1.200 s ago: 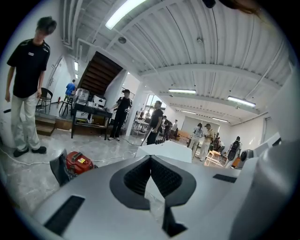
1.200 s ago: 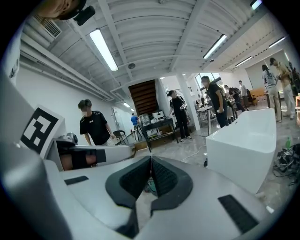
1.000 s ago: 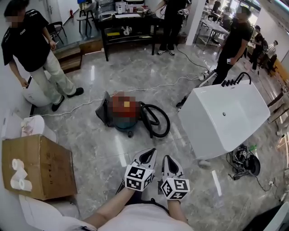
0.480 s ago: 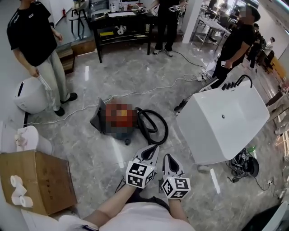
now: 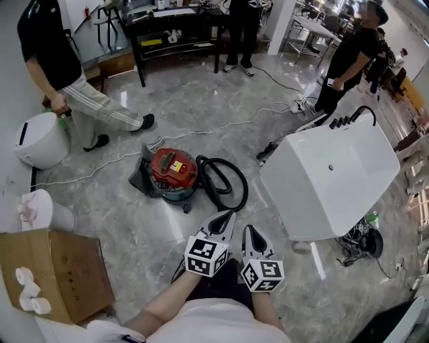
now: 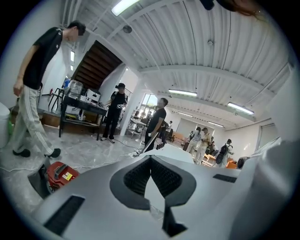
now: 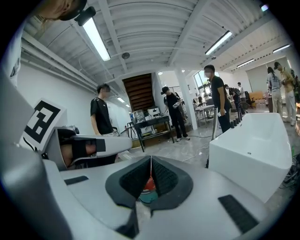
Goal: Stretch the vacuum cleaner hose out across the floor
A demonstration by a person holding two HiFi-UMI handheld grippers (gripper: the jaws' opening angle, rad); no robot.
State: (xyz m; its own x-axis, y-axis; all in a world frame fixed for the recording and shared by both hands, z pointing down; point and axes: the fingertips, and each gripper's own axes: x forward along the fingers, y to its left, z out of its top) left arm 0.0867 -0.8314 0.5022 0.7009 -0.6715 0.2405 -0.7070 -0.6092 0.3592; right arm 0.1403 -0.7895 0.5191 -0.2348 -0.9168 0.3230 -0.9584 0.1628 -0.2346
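Close below the camera, left gripper (image 5: 226,217) and right gripper (image 5: 249,232) side by side, jaws of both pressed together on nothing, well short of the work. Farther out on the floor (image 5: 201,110), vacuum cleaner hose (image 5: 243,183) coiled in a loop against the red vacuum cleaner (image 5: 173,171), untouched. Judged barely begun: reaching, gripping and pulling out all left.

Glossy grey marble floor (image 5: 201,94) spreads ahead of the left tool (image 5: 227,215) and the right tool (image 5: 249,230). Just right of the right tool stands a white bathtub (image 5: 335,174). Well left of the left tool sits a cardboard box (image 5: 57,264). Far ahead of both is a black tabletop (image 5: 181,28). Overhead, a ribbed white ceiling (image 6: 197,42) carries tube lights (image 6: 125,5), near a dark staircase (image 6: 96,65).
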